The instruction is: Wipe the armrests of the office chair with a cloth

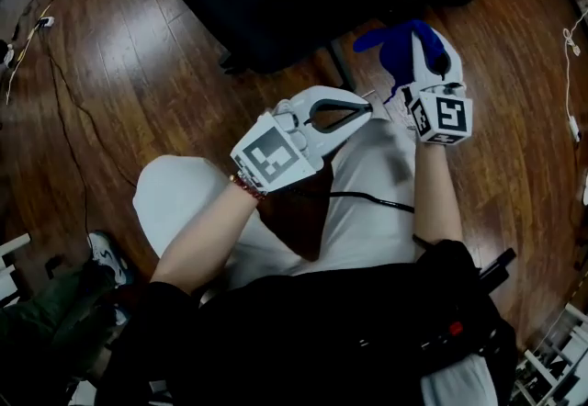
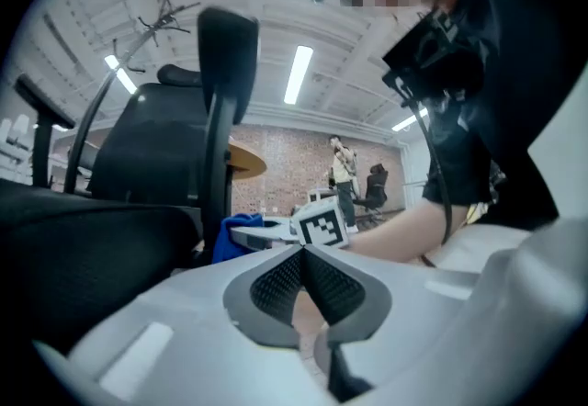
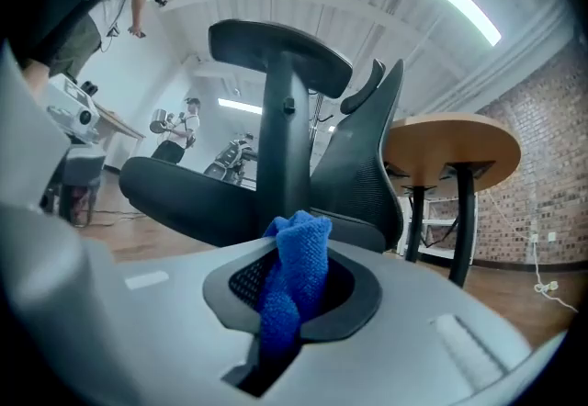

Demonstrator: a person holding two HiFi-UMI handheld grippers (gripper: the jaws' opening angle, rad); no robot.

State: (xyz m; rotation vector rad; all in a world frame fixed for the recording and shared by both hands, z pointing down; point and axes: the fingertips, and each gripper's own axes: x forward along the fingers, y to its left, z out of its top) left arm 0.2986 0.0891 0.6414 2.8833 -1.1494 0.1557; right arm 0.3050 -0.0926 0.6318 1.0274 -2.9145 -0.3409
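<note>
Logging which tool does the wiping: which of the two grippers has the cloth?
The right gripper: its jaws are shut on the blue cloth, while the left gripper has its jaws closed together on nothing.

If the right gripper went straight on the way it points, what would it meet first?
Probably the upright post under the office chair's armrest, dead ahead beyond the blue cloth clamped in the right gripper. How far off it stands is unclear.

The right gripper [image 3: 292,285] is smooth matt plastic; the cloth [image 3: 299,248] in its jaws is nubbly fabric. Ahead, the armrest [image 3: 280,50] is matt black; below, the floor [image 1: 138,92] is glossy wood.
</note>
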